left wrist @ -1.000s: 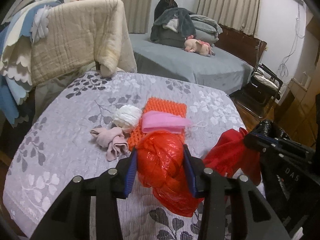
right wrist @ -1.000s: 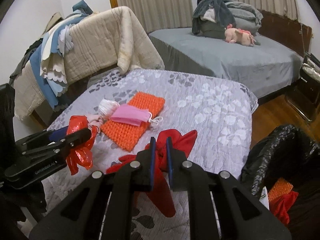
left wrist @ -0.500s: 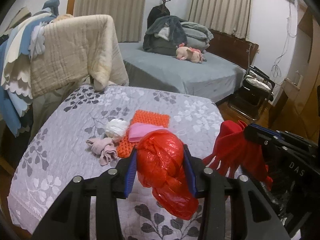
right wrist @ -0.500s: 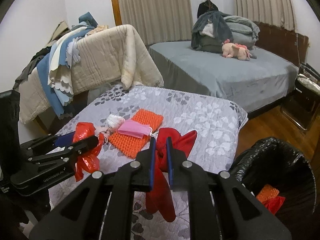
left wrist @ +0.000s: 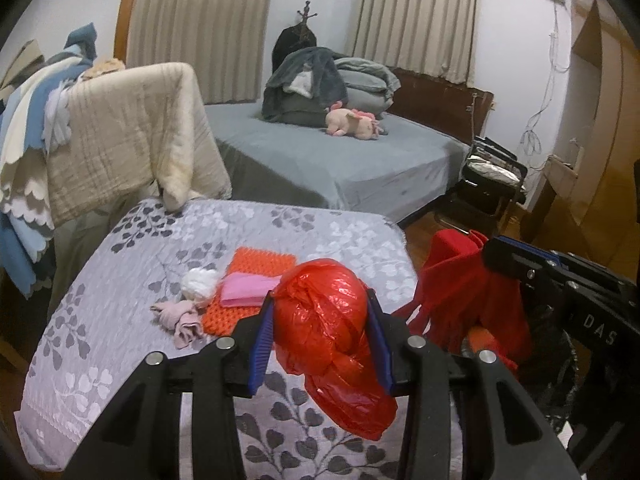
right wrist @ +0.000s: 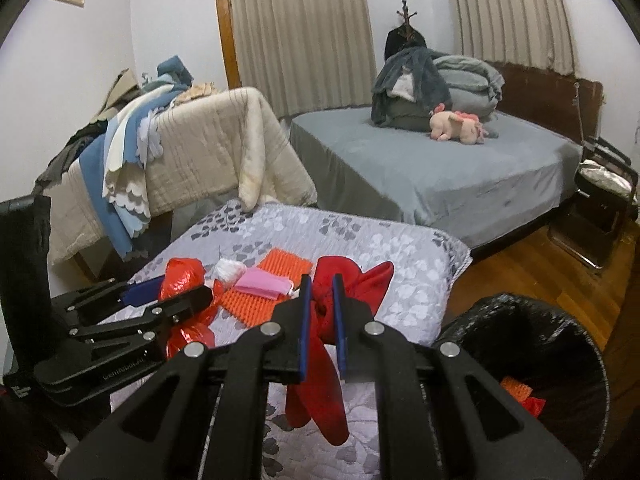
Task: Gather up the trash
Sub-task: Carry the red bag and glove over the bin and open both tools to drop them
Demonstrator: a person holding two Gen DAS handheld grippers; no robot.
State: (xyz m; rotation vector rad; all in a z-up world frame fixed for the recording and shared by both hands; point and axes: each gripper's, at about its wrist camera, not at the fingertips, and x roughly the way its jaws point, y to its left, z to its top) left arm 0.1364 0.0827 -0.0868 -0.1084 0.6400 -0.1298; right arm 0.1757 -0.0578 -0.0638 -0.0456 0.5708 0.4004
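My left gripper (left wrist: 320, 332) is shut on a crumpled red plastic bag (left wrist: 324, 320) and holds it above the grey floral table cover (left wrist: 120, 264). My right gripper (right wrist: 320, 320) is shut on a red cloth (right wrist: 332, 380) that hangs down from the jaws; the cloth also shows in the left wrist view (left wrist: 452, 292). A bin lined with a black bag (right wrist: 532, 332) stands at the lower right and holds orange and red scraps. On the table lie an orange mat (left wrist: 244, 292), a pink mask (left wrist: 244, 288), a white ball (left wrist: 198, 282) and a pale pink rag (left wrist: 180, 318).
A grey bed (right wrist: 440, 172) with folded bedding and a pink plush toy (right wrist: 456, 126) stands behind the table. Blankets hang over a rack (right wrist: 192, 152) at the left. A folding chair (right wrist: 604, 196) stands at the far right on the wooden floor.
Both grippers have risen and drawn back from the table with their loads. The black-lined bin has come more fully into the right wrist view.
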